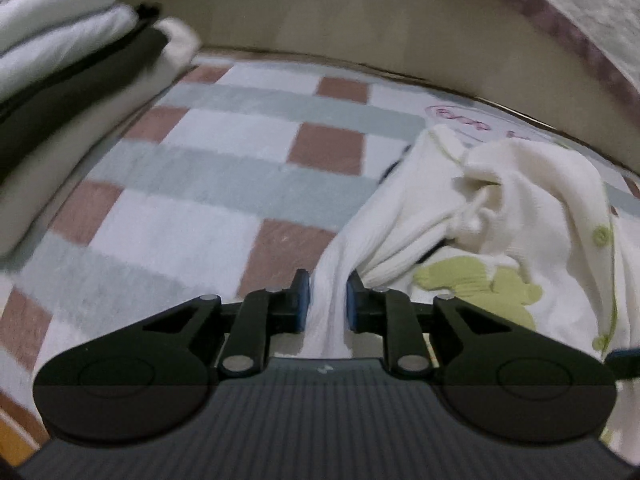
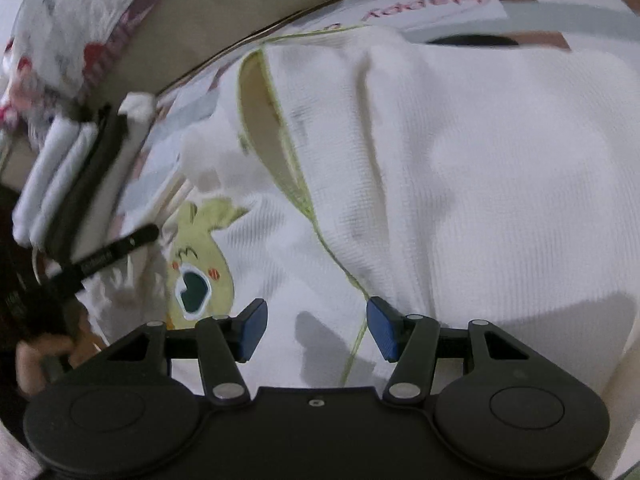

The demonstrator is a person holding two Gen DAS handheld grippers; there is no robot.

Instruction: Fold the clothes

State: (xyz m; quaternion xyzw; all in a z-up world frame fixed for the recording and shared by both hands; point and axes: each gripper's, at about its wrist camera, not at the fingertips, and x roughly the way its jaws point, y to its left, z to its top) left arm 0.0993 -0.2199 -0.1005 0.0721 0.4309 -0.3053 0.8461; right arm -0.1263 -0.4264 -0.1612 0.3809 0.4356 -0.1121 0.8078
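A white knit baby garment (image 1: 500, 200) with green trim, green buttons and a yellow-green cartoon print (image 1: 472, 280) lies crumpled on a checked blanket (image 1: 220, 160). A narrow fold of its white fabric runs between the blue pads of my left gripper (image 1: 327, 300), which is shut on it. In the right wrist view the same garment (image 2: 480, 180) fills the frame, with its cartoon print (image 2: 200, 248) to the left. My right gripper (image 2: 316, 328) hovers open just over the cloth near a green seam, with nothing between its pads.
A stack of folded white and dark clothes (image 1: 60, 60) sits at the blanket's left edge and shows again in the right wrist view (image 2: 68, 176). A beige padded wall (image 1: 320, 20) borders the far side. A patterned quilt (image 1: 580, 12) hangs at the top right. A hand (image 2: 40, 356) shows at the left.
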